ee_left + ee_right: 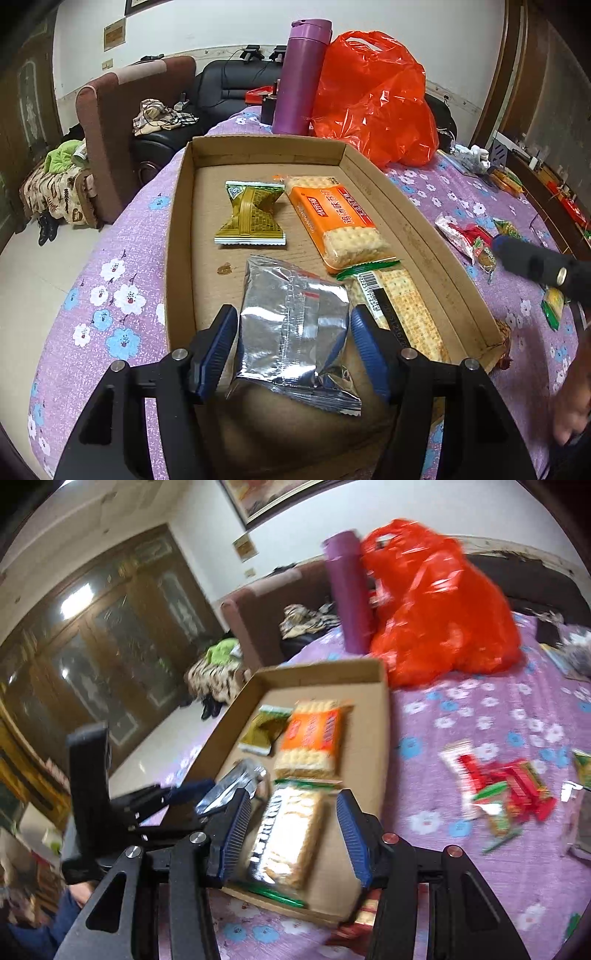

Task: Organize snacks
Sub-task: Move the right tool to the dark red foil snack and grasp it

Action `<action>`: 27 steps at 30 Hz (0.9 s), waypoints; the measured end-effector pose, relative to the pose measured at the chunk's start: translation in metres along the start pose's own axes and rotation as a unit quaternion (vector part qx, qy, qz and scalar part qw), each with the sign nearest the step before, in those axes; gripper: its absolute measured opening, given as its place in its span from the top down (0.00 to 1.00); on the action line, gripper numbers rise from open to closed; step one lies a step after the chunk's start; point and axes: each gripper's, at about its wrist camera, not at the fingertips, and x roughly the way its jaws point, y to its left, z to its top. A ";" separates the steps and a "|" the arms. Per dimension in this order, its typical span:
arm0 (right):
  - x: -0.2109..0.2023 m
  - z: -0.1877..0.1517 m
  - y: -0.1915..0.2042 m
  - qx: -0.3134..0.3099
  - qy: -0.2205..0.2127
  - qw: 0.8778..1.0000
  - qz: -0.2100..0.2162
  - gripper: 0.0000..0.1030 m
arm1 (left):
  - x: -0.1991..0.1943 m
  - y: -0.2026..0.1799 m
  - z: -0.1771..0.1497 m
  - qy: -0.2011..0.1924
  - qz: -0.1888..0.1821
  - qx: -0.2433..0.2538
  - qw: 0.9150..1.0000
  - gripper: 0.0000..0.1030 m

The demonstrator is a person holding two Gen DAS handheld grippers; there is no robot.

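My left hand-held gripper [293,341] has its blue fingers [218,343] spread on either side of a silver foil packet [291,332]. The pads sit just beside the packet's edges; I cannot tell whether they press it or only flank it. The packet lies at the near end of a shallow cardboard tray [436,236], partly over the tray's near rim.

Ahead of this hand-held gripper, deeper in the tray, lie a green-gold wrapped snack [251,214] and, to its right, an orange cracker pack [336,221]. Nearer me and right of the silver packet lies a clear pack of crackers with a barcode [402,306], touching the orange pack's near end.

My right hand-held gripper [293,832] is spread wide with nothing between its fingers [351,834], hanging above that clear cracker pack [288,842] in a blurred view. To its left I see the left hand-held gripper and the silver packet [229,786].

Right of the tray, loose red and green snack packets [506,794] lie scattered on the purple flowered cloth [480,709]. Beyond the tray's far end stand a purple bottle [303,74] and an orange plastic bag [376,96], touching each other.
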 end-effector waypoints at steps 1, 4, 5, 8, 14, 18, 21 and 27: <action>-0.006 0.001 -0.008 0.009 0.000 1.000 -0.004 0.48 | -0.001 0.001 0.000 -0.001 0.000 -0.001 1.000 0.38; -0.018 -0.002 -0.033 0.044 0.022 0.999 -0.002 0.48 | -0.002 0.001 0.000 -0.005 -0.002 -0.002 1.000 0.38; -0.022 -0.006 -0.042 0.062 0.030 0.998 -0.001 0.48 | -0.003 0.001 -0.001 -0.008 -0.004 -0.002 1.000 0.38; -0.029 -0.019 -0.053 0.073 0.046 0.996 0.002 0.49 | -0.004 0.001 0.000 -0.010 -0.006 -0.002 1.000 0.38; -0.019 -0.042 -0.051 0.081 0.090 0.993 0.001 0.53 | -0.005 0.000 -0.001 -0.011 -0.006 -0.001 1.000 0.38; -0.008 -0.045 -0.048 0.080 0.097 0.992 -0.007 0.61 | -0.007 0.002 -0.001 -0.013 -0.010 -0.003 1.000 0.38; -0.008 -0.044 -0.044 0.068 0.099 0.993 -0.020 0.61 | -0.007 0.002 -0.002 -0.013 -0.014 -0.004 1.000 0.38; -0.009 -0.046 -0.051 0.075 0.109 0.991 -0.019 0.63 | -0.007 0.002 -0.002 -0.015 -0.018 -0.004 1.000 0.38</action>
